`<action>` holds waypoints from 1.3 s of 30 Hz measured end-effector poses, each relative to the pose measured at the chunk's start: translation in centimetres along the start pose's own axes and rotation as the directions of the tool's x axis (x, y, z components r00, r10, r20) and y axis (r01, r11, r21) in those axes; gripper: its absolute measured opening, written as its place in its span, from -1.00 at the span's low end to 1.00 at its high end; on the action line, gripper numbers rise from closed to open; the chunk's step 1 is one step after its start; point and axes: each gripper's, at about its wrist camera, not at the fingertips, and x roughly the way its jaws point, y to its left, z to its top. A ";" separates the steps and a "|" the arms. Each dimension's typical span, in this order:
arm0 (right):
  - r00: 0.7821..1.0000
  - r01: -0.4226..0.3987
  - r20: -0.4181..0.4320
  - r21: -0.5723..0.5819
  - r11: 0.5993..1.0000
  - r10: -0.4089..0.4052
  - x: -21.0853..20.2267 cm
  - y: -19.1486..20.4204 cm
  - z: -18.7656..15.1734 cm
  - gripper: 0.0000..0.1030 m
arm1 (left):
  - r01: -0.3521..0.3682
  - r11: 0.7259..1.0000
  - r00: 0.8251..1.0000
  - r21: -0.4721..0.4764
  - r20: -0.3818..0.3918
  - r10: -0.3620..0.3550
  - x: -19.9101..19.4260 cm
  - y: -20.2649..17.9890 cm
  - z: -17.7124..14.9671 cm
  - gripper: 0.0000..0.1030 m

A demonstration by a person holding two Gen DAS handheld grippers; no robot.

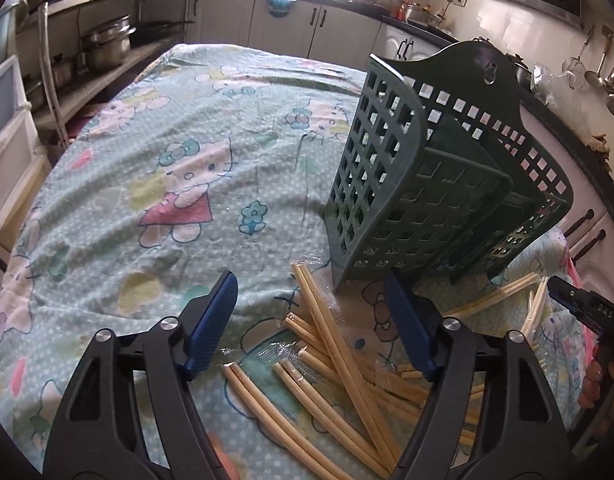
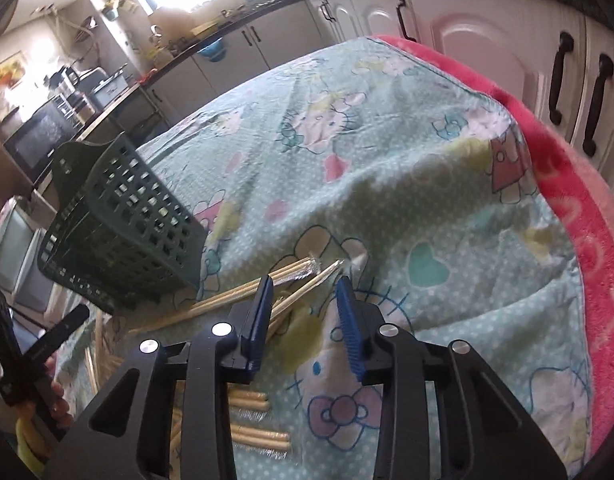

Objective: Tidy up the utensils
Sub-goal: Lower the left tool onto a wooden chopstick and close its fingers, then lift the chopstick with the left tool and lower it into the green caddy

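Beside the dark green plastic lattice basket (image 1: pixel 423 184), wrapped wooden chopsticks (image 1: pixel 339 344) lie under both grippers (jaws apart, holding nothing): left gripper (image 1: pixel 311 320), right gripper (image 2: pixel 305 312).

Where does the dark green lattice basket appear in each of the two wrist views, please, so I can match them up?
Left wrist view: the green basket stands right of centre, just beyond the left claw, with wrapped chopsticks at its foot.
Right wrist view: the same basket sits at the left edge, left of the right claw.
Shared landmark: the cartoon-cat tablecloth under everything.
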 end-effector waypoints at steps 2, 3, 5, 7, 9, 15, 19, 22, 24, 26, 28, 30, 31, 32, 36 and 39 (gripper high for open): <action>1.000 0.000 -0.009 0.028 1.000 0.000 0.4 -0.5 0.3 -0.43 | 0.007 1.000 1.000 0.000 -0.007 -0.007 0.3 0.1 0.1 0.26; 1.000 -0.004 -0.014 0.041 0.999 0.005 0.6 -0.8 0.5 -0.43 | 0.009 1.000 1.000 -0.001 -0.010 -0.009 0.4 0.0 0.2 0.24; 1.000 -0.007 -0.017 0.057 0.998 0.008 0.9 -1.2 0.7 -0.49 | 0.025 1.000 1.000 -0.002 -0.018 -0.025 0.7 0.0 0.3 0.13; 1.000 -0.014 -0.020 0.073 0.997 0.016 1.2 -1.6 0.9 -0.58 | 0.032 0.999 0.999 -0.004 -0.028 -0.032 1.1 0.0 0.4 0.10; 0.999 -0.030 -0.017 0.088 0.996 0.031 1.3 -1.9 1.0 -0.66 | 0.038 0.999 0.999 -0.009 -0.038 -0.038 1.4 0.0 0.5 0.01; 0.999 -0.054 0.003 0.088 0.995 0.054 1.0 -2.1 1.3 -0.73 | 0.059 0.998 0.995 -0.017 -0.075 -0.060 2.7 0.2 0.7 -0.02; 0.998 -0.062 0.020 0.079 0.995 0.060 0.6 -2.1 1.5 -0.75 | 0.072 0.997 0.993 -0.027 -0.087 -0.074 3.0 0.5 0.8 -0.05; 0.997 -0.065 0.037 0.066 0.996 0.063 0.0 -2.0 1.5 -0.76 | 0.084 0.996 0.992 -0.033 -0.095 -0.087 3.2 0.7 0.8 -0.21; 0.997 -0.066 0.044 0.059 0.996 0.063 -0.2 -1.8 1.6 -0.76 | 0.085 0.996 0.991 -0.024 -0.103 -0.087 3.4 0.6 0.9 -0.33; 0.997 -0.068 0.051 0.049 0.996 0.066 -0.5 -1.7 1.6 -0.76 | 0.081 0.997 0.991 -0.017 -0.108 -0.082 3.5 0.7 0.8 -0.44; 0.996 -0.068 0.064 0.034 0.997 0.066 -0.9 -1.4 1.6 -0.77 | 0.076 0.997 0.991 -0.011 -0.112 -0.077 3.5 0.8 0.8 -0.54; 0.995 -0.069 0.071 0.021 0.997 0.068 -1.2 -1.1 1.7 -0.77 | 0.084 0.996 0.990 -0.012 -0.115 -0.085 3.5 1.0 0.8 -0.60; 0.995 -0.072 0.071 0.016 0.997 0.070 -1.2 -1.0 1.7 -0.78 | 0.089 0.996 0.989 -0.012 -0.116 -0.089 3.5 1.0 0.8 -0.63; 0.995 -0.075 0.072 0.014 0.997 0.074 -1.3 -1.0 1.8 -0.78 | 0.092 0.996 0.989 -0.011 -0.117 -0.092 3.5 1.1 0.9 -0.67; 0.993 -0.085 0.085 0.006 0.996 0.084 -1.9 -0.9 1.8 -0.80 | 0.112 0.993 0.987 -0.029 -0.114 -0.115 3.0 1.1 0.8 -0.84; 0.989 -0.100 0.103 -0.017 0.995 0.101 -2.8 -0.7 2.1 -0.80 | 0.131 0.991 0.987 -0.038 -0.089 -0.134 1.7 1.4 0.8 -0.87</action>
